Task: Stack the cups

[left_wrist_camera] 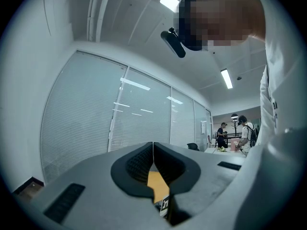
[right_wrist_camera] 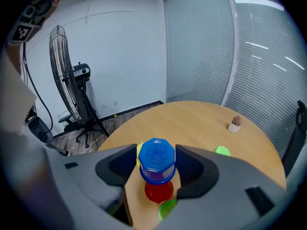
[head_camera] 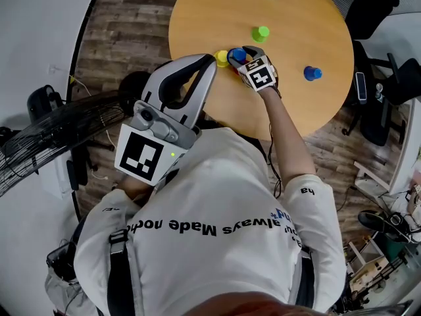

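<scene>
Stack barely started. The right tongs [right_wrist_camera: 156,152] stand wide around an upturned blue cup [right_wrist_camera: 156,161] at the near edge of the round worktop [head_camera: 217,12]. A sliver of yellow shows between the left pad and the cup, so probably not clamped, just bracketing it. There is a purplish band under the blue cup's rim. It may already sit on another cup, but I can't tell.

A red cup [right_wrist_camera: 159,191] is just below it in the right gripper view, with a green rim [right_wrist_camera: 166,209] at the bottom edge. A yellow cup [head_camera: 222,58] is touching or just beside the cluster on its left in the head view.

Still loose are a green cup [head_camera: 260,33] at upper centre and a second blue cup [head_camera: 312,73] at right, both well apart from the cluster.

The left tongs [left_wrist_camera: 153,145] are closed, nothing in them, held off the worktop near the body.

Judgement: most of the stacking is left.
</scene>
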Demonstrator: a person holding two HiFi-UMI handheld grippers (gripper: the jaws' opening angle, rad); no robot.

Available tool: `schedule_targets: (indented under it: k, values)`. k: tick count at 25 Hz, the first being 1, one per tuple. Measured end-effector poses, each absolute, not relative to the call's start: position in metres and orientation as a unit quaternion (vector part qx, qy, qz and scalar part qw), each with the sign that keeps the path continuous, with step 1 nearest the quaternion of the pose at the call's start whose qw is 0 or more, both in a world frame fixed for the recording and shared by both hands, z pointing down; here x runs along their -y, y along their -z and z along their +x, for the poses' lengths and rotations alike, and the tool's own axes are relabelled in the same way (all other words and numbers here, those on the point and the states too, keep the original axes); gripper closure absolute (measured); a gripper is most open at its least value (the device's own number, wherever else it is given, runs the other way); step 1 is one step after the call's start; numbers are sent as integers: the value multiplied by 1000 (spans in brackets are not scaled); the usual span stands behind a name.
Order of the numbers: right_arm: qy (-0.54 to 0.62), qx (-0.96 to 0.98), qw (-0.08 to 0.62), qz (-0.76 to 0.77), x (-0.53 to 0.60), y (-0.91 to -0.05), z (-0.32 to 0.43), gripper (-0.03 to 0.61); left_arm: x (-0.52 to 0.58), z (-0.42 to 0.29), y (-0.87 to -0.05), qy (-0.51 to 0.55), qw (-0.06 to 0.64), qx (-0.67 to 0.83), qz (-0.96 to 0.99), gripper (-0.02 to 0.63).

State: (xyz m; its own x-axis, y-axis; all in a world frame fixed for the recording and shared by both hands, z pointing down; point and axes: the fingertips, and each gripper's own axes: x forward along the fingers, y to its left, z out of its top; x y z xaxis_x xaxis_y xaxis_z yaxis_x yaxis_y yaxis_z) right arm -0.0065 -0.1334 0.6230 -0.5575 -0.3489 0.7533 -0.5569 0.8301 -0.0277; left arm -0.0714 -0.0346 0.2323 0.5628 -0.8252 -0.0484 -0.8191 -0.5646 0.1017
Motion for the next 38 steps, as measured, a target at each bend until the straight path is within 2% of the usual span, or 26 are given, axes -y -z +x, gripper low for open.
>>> schedule_targets:
  k: [22, 38]
  values:
    - [-136, 887, 347, 272, 144, -585, 20, 311, 35, -47, -230, 50, 27, 434, 899, 586]
    - [-133, 854, 373, 336, 212, -613, 83, 311, 71, -38, -240, 38, 43, 435, 898, 586]
